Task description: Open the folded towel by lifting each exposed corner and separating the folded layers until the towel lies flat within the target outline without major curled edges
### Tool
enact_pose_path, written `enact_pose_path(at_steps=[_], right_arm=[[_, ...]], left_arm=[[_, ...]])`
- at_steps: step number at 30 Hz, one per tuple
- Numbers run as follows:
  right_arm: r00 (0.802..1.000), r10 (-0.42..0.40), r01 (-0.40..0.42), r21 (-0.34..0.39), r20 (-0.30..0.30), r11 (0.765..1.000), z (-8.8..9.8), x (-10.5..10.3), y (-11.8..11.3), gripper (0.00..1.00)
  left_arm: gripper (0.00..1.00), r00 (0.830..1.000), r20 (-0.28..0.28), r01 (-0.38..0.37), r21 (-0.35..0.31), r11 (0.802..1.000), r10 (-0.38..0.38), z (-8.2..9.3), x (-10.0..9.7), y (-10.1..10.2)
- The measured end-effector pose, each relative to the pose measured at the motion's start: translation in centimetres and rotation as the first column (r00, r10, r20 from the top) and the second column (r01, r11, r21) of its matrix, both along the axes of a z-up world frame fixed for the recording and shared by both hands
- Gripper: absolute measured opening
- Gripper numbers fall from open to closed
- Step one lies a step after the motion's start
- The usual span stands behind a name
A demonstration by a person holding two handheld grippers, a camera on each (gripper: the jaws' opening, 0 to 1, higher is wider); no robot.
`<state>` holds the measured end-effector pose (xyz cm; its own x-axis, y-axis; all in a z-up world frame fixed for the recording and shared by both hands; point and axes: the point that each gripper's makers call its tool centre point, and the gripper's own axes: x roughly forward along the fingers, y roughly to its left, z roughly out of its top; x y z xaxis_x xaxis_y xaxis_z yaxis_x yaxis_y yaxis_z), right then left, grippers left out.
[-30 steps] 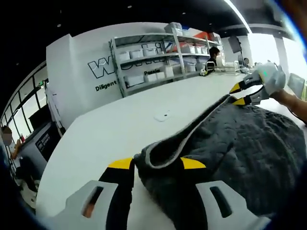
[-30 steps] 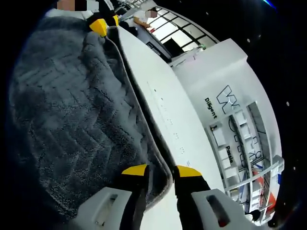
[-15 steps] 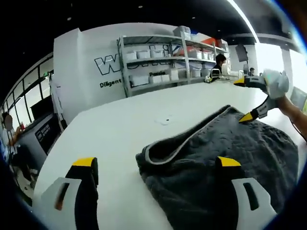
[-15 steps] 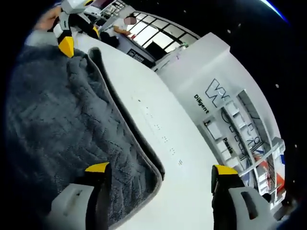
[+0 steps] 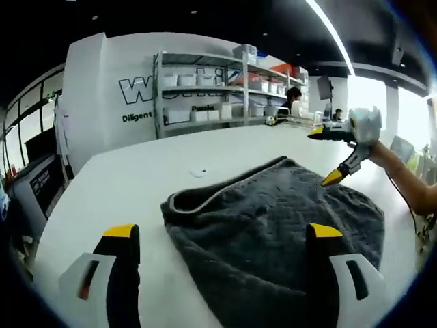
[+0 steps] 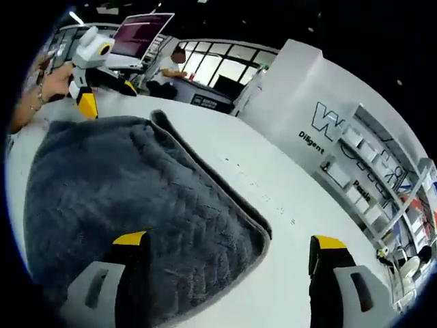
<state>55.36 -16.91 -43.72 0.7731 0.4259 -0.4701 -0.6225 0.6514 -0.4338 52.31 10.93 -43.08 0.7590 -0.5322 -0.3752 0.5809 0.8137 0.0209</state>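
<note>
Left gripper (image 5: 222, 239) jaws wide, hovering above grey towel (image 5: 273, 225) on white table (image 5: 136, 184); right gripper (image 6: 229, 249) likewise wide, holding nothing; towel looks folded, 2 grippers poised at opposite corners, likely for regrasp.

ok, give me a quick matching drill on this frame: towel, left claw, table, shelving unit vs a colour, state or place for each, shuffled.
Column 1:
1. towel
2. left claw
3. table
4. shelving unit

Column 2:
A. white, bare surface around the cloth
B. against the wall with the lettering, holding white bins
C. dark grey, lying on the table with a pale trimmed edge
D. open, jaws wide apart, holding nothing

Pairs: 1-C, 2-D, 3-A, 4-B
</note>
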Motion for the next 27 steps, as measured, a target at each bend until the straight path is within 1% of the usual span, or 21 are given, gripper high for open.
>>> enact_pose_path(at_steps=[1,2,3,4,5,7,9,11,13,15,17,18,20,23,27], right_arm=[[1.0,0.004,-0.004,0.0,-0.003,1.0,0.0,-0.6,-0.3,0.79],[0.999,0.012,-0.011,0.006,-0.03,1.0,-0.1,-0.8,-0.8,0.68],[0.998,0.018,-0.017,0.018,-0.052,1.0,-0.3,-1.2,-0.9,0.62],[0.997,0.027,-0.024,0.038,-0.075,0.999,-0.5,-1.7,-1.0,0.61],[0.995,0.037,-0.032,0.055,-0.094,0.998,-0.6,-2.2,-0.9,0.62],[0.992,0.062,-0.054,0.067,-0.113,0.996,-0.8,-3.2,-0.8,0.59],[0.984,0.117,-0.106,0.081,-0.135,0.991,-1.0,-4.8,-0.3,0.47],[0.975,0.157,-0.142,0.102,-0.154,0.985,-1.0,-6.1,0.0,0.38],[0.967,0.185,-0.163,0.132,-0.174,0.978,-1.0,-7.1,0.3,0.38],[0.96,0.205,-0.183,0.129,-0.19,0.975,-1.4,-7.7,0.3,0.37],[0.952,0.208,-0.183,0.126,-0.224,0.975,-2.1,-8.0,0.1,0.36],[0.949,0.204,-0.178,0.126,-0.241,0.976,-2.5,-8.1,-0.1,0.36],[0.944,0.209,-0.179,0.134,-0.254,0.975,-3.0,-8.2,-0.2,0.35],[0.925,0.237,-0.184,0.195,-0.298,0.963,-3.8,-8.9,0.1,0.34],[0.916,0.243,-0.188,0.193,-0.32,0.963,-4.9,-9.3,0.0,0.32]], left_arm=[[0.99,1.0,0.002,0.007,0.007,1.0,-0.007,0.0,-0.4,0.0],[0.99,1.0,0.006,0.022,0.021,1.0,-0.022,0.1,-1.2,-0.1],[0.98,1.0,0.007,0.028,0.025,0.999,-0.028,0.1,-1.5,-0.1],[0.96,0.999,0.01,0.037,0.025,0.999,-0.038,0.2,-2.0,-0.2],[0.93,0.998,0.013,0.053,0.024,0.998,-0.053,0.3,-2.4,-0.4],[0.88,0.996,0.012,0.085,0.026,0.996,-0.085,0.4,-3.2,-0.7],[0.79,0.994,0.011,0.111,0.036,0.993,-0.111,0.2,-3.8,-1.0],[0.7,0.993,0.005,0.12,0.039,0.992,-0.12,0.1,-3.9,-1.0],[0.62,0.989,-0.015,0.145,0.023,0.989,-0.145,-0.3,-4.1,-1.2],[0.51,0.986,-0.032,0.165,0.0,0.986,-0.165,-0.5,-4.2,-1.3],[0.42,0.984,-0.042,0.171,-0.001,0.985,-0.171,-0.7,-4.2,-1.3],[0.39,0.984,-0.045,0.173,0.002,0.985,-0.172,-0.8,-4.1,-1.3],[0.37,0.982,-0.066,0.179,0.011,0.984,-0.178,-1.4,-4.2,-1.4],[0.35,0.978,-0.086,0.192,0.034,0.981,-0.188,-2.3,-4.3,-1.4],[0.31,0.976,-0.108,0.197,0.086,0.977,-0.187,-3.6,-4.2,-1.0]])
